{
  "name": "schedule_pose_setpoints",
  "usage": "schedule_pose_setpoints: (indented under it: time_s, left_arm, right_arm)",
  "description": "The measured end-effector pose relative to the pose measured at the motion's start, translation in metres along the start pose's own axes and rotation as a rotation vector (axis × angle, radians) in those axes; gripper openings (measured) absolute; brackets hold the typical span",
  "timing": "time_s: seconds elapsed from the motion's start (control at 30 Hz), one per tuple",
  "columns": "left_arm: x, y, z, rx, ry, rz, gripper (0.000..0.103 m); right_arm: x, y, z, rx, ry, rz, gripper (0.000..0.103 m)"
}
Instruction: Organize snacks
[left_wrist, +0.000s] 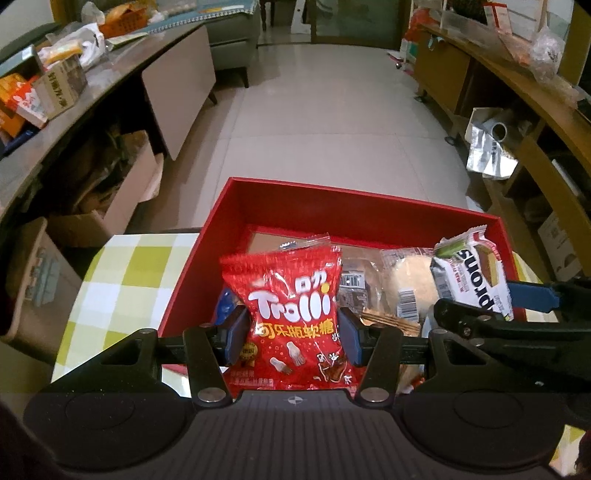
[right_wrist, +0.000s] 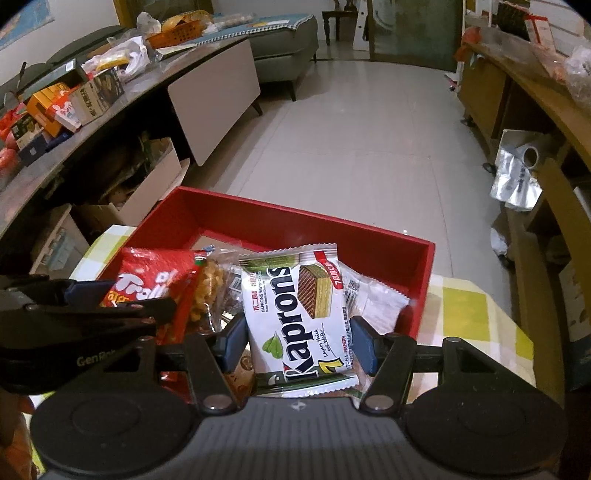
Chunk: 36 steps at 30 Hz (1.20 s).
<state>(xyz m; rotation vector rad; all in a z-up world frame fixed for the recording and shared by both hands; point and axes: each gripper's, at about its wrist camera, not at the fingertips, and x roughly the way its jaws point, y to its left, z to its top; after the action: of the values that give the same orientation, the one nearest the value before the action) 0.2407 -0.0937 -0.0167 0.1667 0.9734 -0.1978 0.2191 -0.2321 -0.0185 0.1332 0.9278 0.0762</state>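
Landmark: a red box (left_wrist: 332, 218) with upright walls, standing on a table under a yellow-and-white checked cloth (left_wrist: 122, 273); every place below is given from this box.
Left gripper (left_wrist: 291, 334): its blue pads (left_wrist: 236, 334) are clenched on both side edges of the red Trolli gummy bag (left_wrist: 293, 314), which stands upright between them.
Trolli gummy bag, place: above the near left part of the red box, its top over the box's inside, its lower end at the near wall.
Right gripper (right_wrist: 297, 345): its blue pads (right_wrist: 364, 349) are pressed on both long edges of the white Kaprons wafer pack (right_wrist: 295, 314), grasping it.
Kaprons wafer pack, place: above the near right part of the red box, tilted, its printed face towards the right wrist camera; in the left wrist view (left_wrist: 471, 273) it shows to the right of the gummy bag.
Inside the red box: a clear pack holding a round pale biscuit (left_wrist: 406, 284) and a dark snack with a barcode (left_wrist: 352, 291) lie between the two held packs; a clear bag of golden twisted snacks (right_wrist: 208, 291) lies just beside the gummy bag.
Box floor: bare brown at the far end (left_wrist: 266, 240).
Beyond the red box: pale tiled floor (left_wrist: 332, 110).
Left of the red box: a dark counter (right_wrist: 155, 77) crowded with cartons and bags.
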Motion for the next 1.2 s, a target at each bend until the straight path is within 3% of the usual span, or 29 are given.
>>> schedule_pose_setpoints:
  time_s: [0.13,0.3,0.6,0.83,1.07,1.2]
  left_arm:
    - [0.002,-0.003,0.004,0.017,-0.017,0.000,0.063]
    - [-0.001,0.002,0.007,0.012,-0.022,0.011,0.081]
    - [-0.030,0.003,-0.001,0.032,-0.039,-0.001,0.095]
    - [-0.046,0.009,-0.031,0.041,-0.003,0.021,0.097]
    - [-0.066,0.012,-0.075,0.071,0.050,0.062,0.098]
    - [-0.080,0.016,-0.092,0.053,0.050,0.038,0.098]
  right_arm:
    - [0.005,-0.003,0.002,0.011,-0.011,-0.019,0.067]
    - [0.002,-0.007,0.005,0.032,-0.013,-0.030,0.067]
    - [-0.024,-0.006,0.002,0.039,0.009,-0.060,0.069]
    - [-0.049,0.007,-0.024,-0.011,0.076,-0.110,0.070]
    - [-0.083,0.029,-0.062,-0.033,0.098,-0.081,0.075]
    - [-0.097,0.040,-0.083,-0.038,0.114,-0.083,0.075]
